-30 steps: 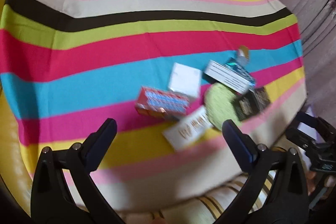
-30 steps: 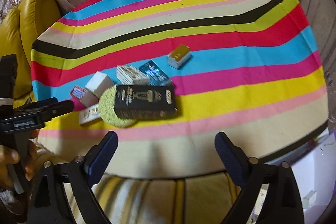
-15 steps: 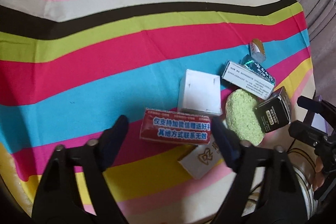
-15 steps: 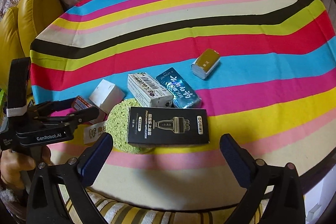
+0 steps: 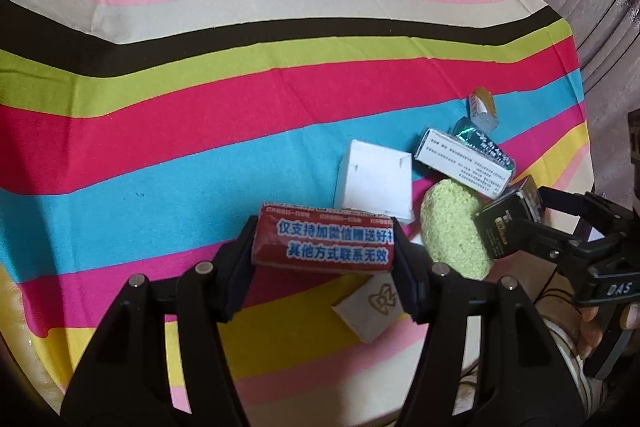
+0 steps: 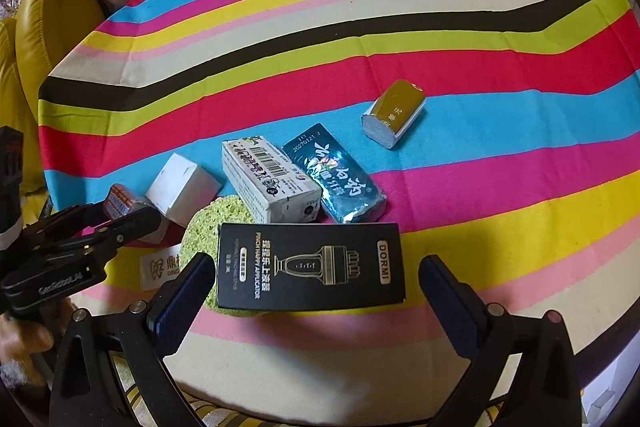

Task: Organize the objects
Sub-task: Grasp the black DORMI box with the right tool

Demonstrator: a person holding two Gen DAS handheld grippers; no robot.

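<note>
1. Red box (image 5: 326,245) with the blue-and-white lettering sits right between my left gripper (image 5: 324,259) jaws; they've just been closing in, and both pads look pressed against its short ends.
2. It's on the pink stripe of the striped cloth (image 5: 200,99) over the table, just in front of the white box (image 5: 376,183) and beside the green sponge (image 5: 452,231).
3. Black DORMI box (image 6: 310,265) lies partly on the sponge (image 6: 208,227), between my right gripper (image 6: 312,287) jaws. Those are spread wide, with a gap on each side, so nothing's gripped there.
4. Both grippers tilt steeply down at the table's near edge. A hand (image 6: 20,339) shows under the left one.
</note>
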